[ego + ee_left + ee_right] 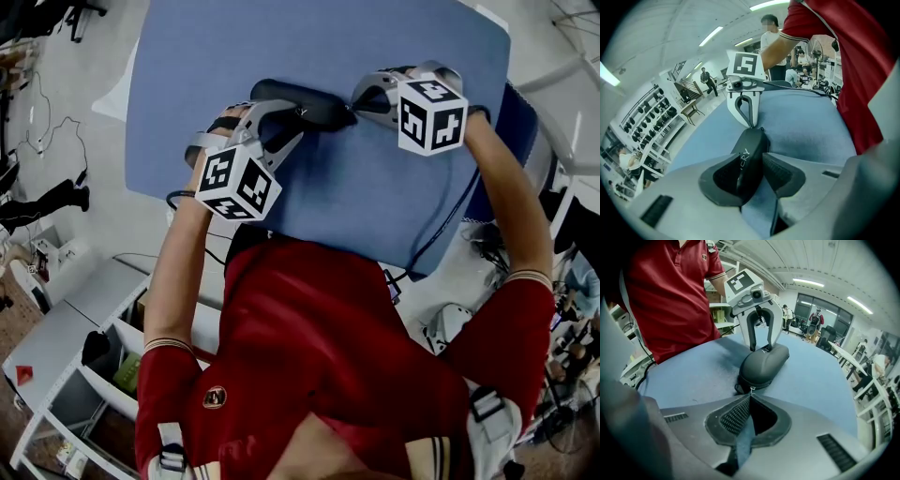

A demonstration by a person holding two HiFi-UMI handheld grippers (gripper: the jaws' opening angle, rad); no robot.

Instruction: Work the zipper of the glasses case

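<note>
A black glasses case [309,105] lies across the middle of the blue table [375,206]. My left gripper [274,127] holds the case's left end. In the left gripper view both dark pads [719,180] press on the case [752,143], and the right gripper [750,123] shows at its far end. My right gripper [354,114] is at the case's right end. In the right gripper view its jaws [750,397] are shut with the tips on the small zipper pull [751,389] of the case [764,363]. The left gripper [759,345] straddles the far end.
The table's near edge runs by the person's red shirt [319,347]. A dark cable [441,230] hangs off the right front. White shelving [66,375] stands on the floor at lower left. People stand far back in the room [816,319].
</note>
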